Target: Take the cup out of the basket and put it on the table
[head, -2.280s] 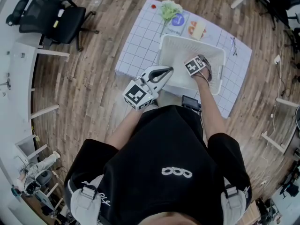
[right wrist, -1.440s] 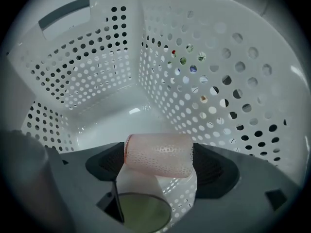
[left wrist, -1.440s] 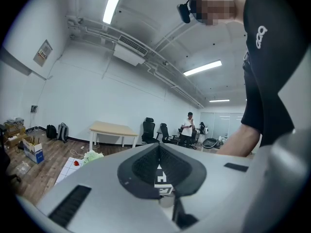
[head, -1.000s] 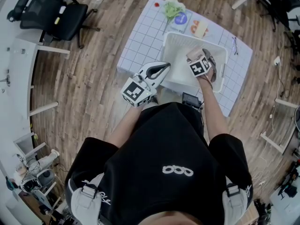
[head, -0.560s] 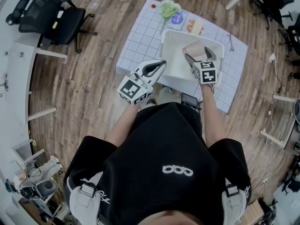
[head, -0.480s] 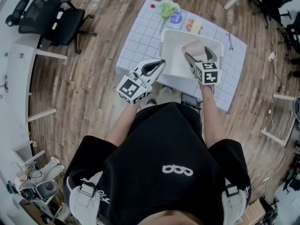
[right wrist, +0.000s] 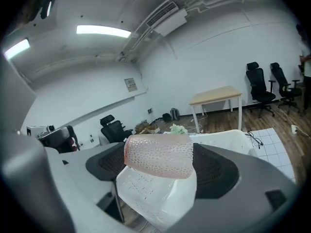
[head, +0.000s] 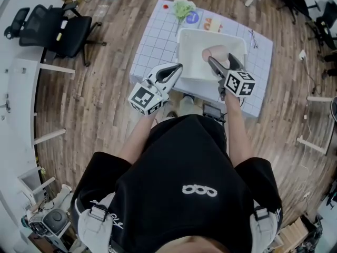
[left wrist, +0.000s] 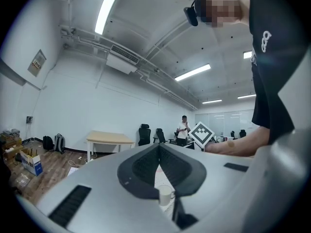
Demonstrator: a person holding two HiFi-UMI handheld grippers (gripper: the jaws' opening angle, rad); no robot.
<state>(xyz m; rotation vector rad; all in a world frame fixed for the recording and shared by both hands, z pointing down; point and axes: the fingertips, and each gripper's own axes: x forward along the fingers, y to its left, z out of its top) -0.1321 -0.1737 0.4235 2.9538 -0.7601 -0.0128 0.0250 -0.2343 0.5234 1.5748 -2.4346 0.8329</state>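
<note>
A pink, dimpled cup (head: 212, 53) lies sideways between the jaws of my right gripper (head: 221, 62), held above the white basket (head: 187, 62). In the right gripper view the cup (right wrist: 156, 154) spans the gap of the right gripper (right wrist: 159, 168), with the basket's slotted wall (right wrist: 146, 198) just below it. My left gripper (head: 175, 69) hovers at the basket's near-left corner. In its own view the left gripper (left wrist: 159, 148) has its tips together and holds nothing.
The basket stands on a low table with a white gridded mat (head: 152, 41). At the mat's far end lie a green bunch (head: 182, 7), a blue disc (head: 192, 18) and an orange card (head: 211, 24). Glasses (head: 253, 36) lie at the right. An office chair (head: 58, 28) stands left.
My right gripper has come up out of the basket with the pink cup between its jaws. The left gripper has stayed by the basket's near-left corner.
</note>
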